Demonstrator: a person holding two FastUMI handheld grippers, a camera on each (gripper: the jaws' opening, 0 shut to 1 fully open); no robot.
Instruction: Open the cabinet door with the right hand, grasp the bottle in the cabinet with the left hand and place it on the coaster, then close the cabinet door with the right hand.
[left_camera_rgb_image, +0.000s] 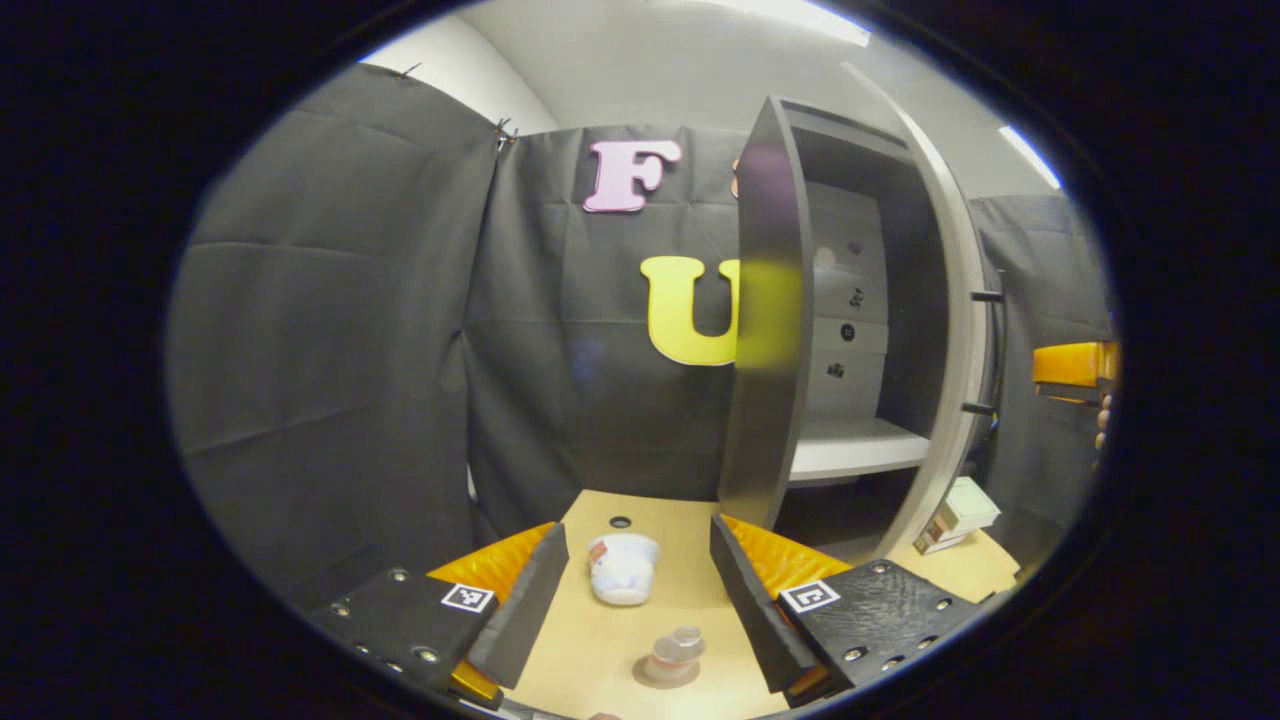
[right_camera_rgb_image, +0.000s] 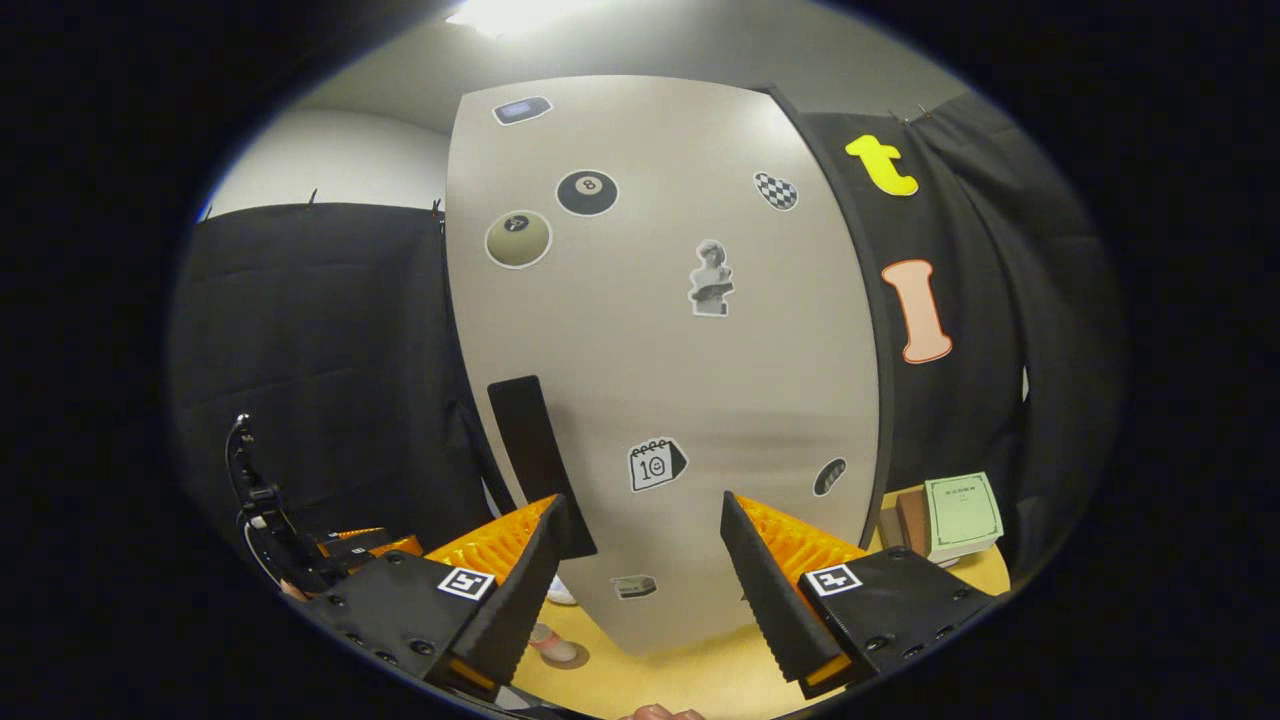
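Observation:
A small clear bottle stands on a round brown coaster on the wooden table, low between my left gripper's fingers, which are open and apart from it. The cabinet stands open with a bare white shelf; its pale door swings out to the right. In the right gripper view the door's sticker-covered face is close ahead, with its black handle just past the left fingertip. My right gripper is open and holds nothing. The bottle on its coaster peeks out below.
A white cup lies on the table beyond the bottle, near a small hole. Small boxes sit at the table's right by the cabinet. The other gripper shows at the left.

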